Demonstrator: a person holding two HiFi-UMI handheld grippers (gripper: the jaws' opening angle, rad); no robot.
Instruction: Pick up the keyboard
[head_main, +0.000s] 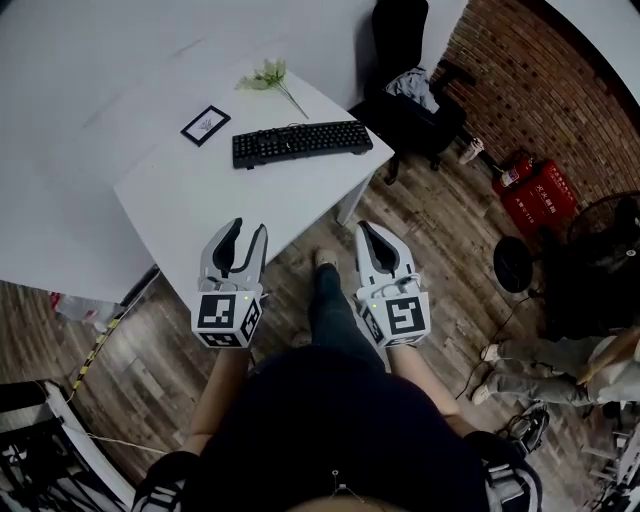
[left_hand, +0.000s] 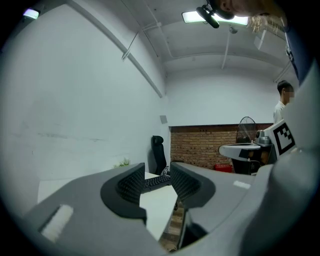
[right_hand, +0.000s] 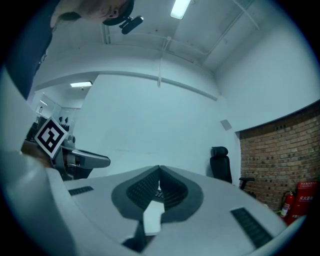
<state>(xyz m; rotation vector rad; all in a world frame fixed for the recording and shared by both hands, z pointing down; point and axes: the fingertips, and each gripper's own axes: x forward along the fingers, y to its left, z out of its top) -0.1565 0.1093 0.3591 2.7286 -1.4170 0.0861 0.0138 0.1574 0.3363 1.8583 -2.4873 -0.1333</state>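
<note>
Head view: short of the keyboard, our left gripper gapes, empty; our right gripper is closed, empty. Kept closed, it could shove the keyboard away.

The left claw stands parted and empty, framing the black keyboard farther along the white table.
</note>
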